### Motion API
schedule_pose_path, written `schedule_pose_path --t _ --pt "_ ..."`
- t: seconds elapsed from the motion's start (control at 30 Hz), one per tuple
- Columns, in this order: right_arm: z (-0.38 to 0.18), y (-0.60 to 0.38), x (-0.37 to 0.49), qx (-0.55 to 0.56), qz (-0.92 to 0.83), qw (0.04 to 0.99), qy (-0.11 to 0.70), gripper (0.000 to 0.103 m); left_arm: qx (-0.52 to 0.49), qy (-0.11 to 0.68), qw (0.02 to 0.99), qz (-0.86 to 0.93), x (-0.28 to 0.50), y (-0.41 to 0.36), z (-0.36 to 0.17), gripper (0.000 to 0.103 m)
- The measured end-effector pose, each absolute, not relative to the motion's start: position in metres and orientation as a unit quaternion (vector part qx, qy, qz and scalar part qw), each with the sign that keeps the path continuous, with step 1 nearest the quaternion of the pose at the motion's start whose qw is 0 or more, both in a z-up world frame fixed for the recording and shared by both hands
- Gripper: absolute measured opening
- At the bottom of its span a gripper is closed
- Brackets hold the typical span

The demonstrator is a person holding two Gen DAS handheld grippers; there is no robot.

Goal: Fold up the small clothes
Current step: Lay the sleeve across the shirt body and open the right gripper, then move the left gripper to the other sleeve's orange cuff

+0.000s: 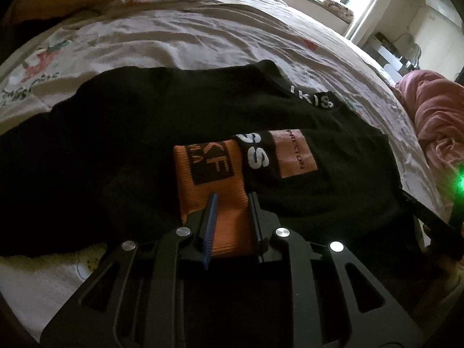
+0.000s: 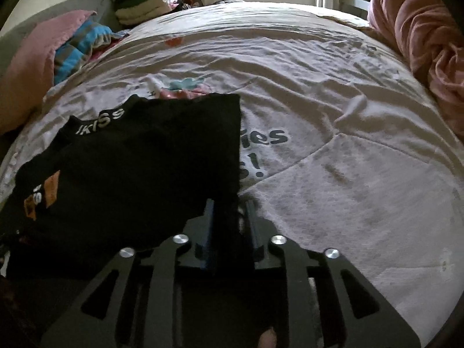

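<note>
A small black garment (image 1: pixel 145 133) with an orange waistband (image 1: pixel 211 179) and white lettering lies on the bed. My left gripper (image 1: pixel 232 200) has its fingers on either side of the orange band and is shut on it. In the right wrist view the same garment (image 2: pixel 139 168) lies to the left, and its near right corner is pinched between the fingers of my right gripper (image 2: pixel 230 206). Part of my right gripper (image 1: pixel 429 214) shows at the right edge of the left wrist view, with a green light.
The bed sheet (image 2: pixel 333 110) is pale and wrinkled with printed pictures and words. A pink blanket (image 2: pixel 420 43) is bunched at the right. Pillows (image 2: pixel 37 66) and folded clothes (image 2: pixel 142 5) lie at the far left. A window is beyond the bed.
</note>
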State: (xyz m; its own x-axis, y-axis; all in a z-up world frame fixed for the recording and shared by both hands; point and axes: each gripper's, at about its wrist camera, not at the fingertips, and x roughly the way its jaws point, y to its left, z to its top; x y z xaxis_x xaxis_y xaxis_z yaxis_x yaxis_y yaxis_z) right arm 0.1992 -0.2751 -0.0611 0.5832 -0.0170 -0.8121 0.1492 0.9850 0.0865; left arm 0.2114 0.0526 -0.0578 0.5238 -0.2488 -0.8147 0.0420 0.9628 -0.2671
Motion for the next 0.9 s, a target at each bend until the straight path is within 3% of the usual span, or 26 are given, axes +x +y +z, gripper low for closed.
schedule_pose_path --t 0.13,0.23,0.37,0.47,0.57,0.77,0.9 --pt "-0.057 -0.276 0.192 0.073 -0.055 0.889 0.449 0.041 -0.106 0.482 0.866 -0.084 0.207 0.054 -0.055 0.014" --pt "-0.048 -0.271 0.184 0.071 -0.047 0.895 0.437 0.063 -0.109 0.483 0.865 -0.084 0.204 0.057 -0.054 0.014" --pt "-0.031 -0.260 0.172 0.072 -0.022 0.906 0.416 0.076 -0.111 0.485 0.864 -0.083 0.201 0.060 -0.053 0.017" --pt "-0.022 -0.250 0.166 0.075 0.000 0.909 0.409 0.083 -0.112 0.484 0.864 -0.083 0.198 0.061 -0.052 0.020" --pt "-0.016 -0.239 0.161 0.075 0.016 0.912 0.403 0.087 -0.103 0.486 0.866 -0.065 0.195 0.065 -0.050 0.041" --pt "-0.005 -0.215 0.154 0.062 0.044 0.917 0.392 0.095 -0.113 0.470 0.873 -0.066 0.182 0.075 -0.036 0.045" --pt "0.002 -0.203 0.149 0.060 0.059 0.919 0.385 0.098 -0.112 0.460 0.879 -0.059 0.175 0.079 -0.027 0.065"
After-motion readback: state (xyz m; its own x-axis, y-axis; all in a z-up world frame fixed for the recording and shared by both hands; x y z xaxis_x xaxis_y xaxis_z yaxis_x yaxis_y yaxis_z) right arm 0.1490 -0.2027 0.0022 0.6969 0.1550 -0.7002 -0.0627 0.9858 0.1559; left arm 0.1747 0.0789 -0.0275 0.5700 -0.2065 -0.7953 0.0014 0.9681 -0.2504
